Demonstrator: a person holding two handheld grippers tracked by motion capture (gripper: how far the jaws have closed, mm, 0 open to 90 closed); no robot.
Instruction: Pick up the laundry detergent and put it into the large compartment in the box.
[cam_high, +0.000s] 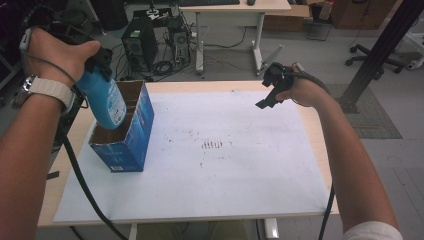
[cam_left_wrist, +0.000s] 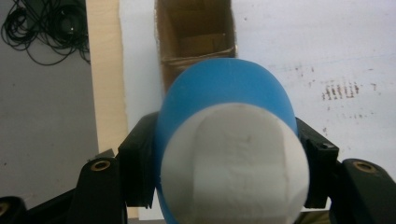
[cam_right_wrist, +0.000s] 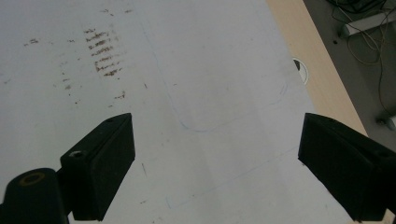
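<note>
A blue bottle (cam_high: 106, 100) with a white cap (cam_left_wrist: 233, 163) hangs tilted, its lower end at the open top of a blue cardboard box (cam_high: 127, 145). The box stands at the table's left and has brown dividers inside (cam_left_wrist: 196, 28). My left gripper (cam_high: 98, 65) is shut on the bottle's upper part, and in the left gripper view (cam_left_wrist: 228, 154) both black jaws press its sides. My right gripper (cam_high: 267, 97) hovers over the far right of the table. Its jaws stand wide open (cam_right_wrist: 217, 144) with nothing between them.
A white sheet (cam_high: 225, 170) with brown marks (cam_high: 212, 145) in the middle covers the wooden table (cam_high: 320, 125). A black cable (cam_high: 82, 185) trails from the left gripper across the near left corner. Beyond the table stand a computer tower (cam_high: 140, 42) and floor cables.
</note>
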